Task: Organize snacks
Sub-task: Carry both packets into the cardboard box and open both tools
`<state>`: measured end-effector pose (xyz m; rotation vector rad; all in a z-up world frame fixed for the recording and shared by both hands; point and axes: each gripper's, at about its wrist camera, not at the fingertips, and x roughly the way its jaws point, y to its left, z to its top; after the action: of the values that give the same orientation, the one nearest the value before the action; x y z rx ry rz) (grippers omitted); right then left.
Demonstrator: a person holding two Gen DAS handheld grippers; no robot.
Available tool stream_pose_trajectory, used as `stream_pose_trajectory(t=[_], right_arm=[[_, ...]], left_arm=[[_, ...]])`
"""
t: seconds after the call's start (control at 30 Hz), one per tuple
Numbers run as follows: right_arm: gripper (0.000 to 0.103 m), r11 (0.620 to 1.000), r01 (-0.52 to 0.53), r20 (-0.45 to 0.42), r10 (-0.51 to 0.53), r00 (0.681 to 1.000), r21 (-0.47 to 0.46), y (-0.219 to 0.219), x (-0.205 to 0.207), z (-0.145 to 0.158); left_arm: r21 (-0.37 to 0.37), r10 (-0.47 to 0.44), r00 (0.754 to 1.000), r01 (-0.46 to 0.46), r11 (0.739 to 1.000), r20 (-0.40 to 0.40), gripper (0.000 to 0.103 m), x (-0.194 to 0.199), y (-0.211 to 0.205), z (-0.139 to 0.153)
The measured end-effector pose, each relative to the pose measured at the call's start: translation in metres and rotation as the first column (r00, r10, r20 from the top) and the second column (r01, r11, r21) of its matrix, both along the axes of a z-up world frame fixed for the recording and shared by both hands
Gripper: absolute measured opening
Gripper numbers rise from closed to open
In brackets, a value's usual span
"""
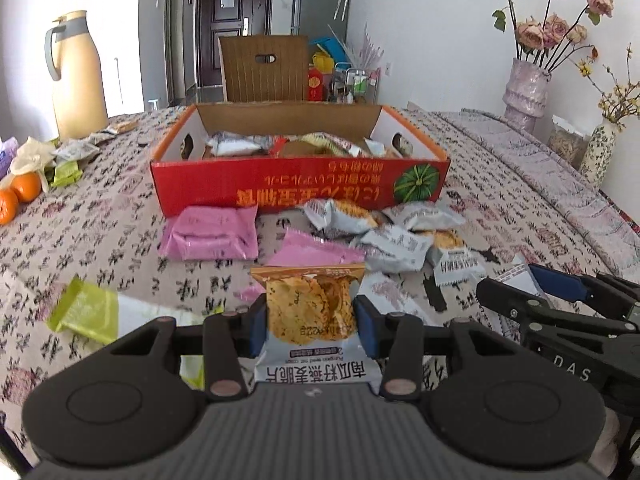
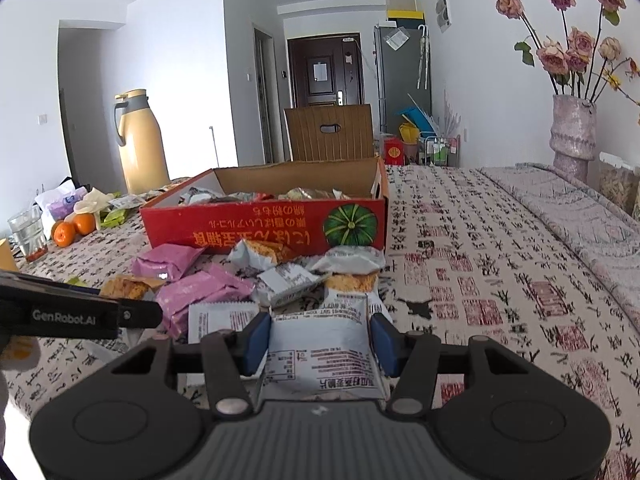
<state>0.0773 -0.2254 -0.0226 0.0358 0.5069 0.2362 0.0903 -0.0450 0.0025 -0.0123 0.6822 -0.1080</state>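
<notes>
Left gripper pinches a cracker packet above the desk; right gripper pinches a white packet. Red box lies beyond, loose packets between. Judgement: lift each clear of its near wall, release inside.

Quick count: two pink packets on the cloth, one red box, two oranges, one yellow thermos jug, two flower vases. Grey-white packets are piled up, so can't count those properly.
</notes>
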Motion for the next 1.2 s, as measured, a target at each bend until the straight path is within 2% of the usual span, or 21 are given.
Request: stream_pose_trajectory(t=[0.37, 0.77, 1.2], right_arm=[[0.054, 1.000, -0.003, 0.050, 0.004, 0.999, -0.015, 0.012, 0.033, 0.020], [0.054, 1.000, -0.023, 0.125, 0.025, 0.992, -0.019, 0.030, 0.092, 0.050], [0.054, 0.999, -0.038, 0.143, 0.043, 0.989, -0.035, 0.051, 0.169, 0.060]], left_arm=[[0.013, 0.000, 0.997, -0.001, 1.000, 0.077, 0.045, 0.031, 0.008, 0.028], [0.035, 0.010, 0.982, -0.017, 0.999, 0.187, 0.045, 0.076, 0.016, 0.067], [0.049, 0.074, 0.980, -0.084, 0.995, 0.183, 0.045, 0.149, 0.034, 0.066]])
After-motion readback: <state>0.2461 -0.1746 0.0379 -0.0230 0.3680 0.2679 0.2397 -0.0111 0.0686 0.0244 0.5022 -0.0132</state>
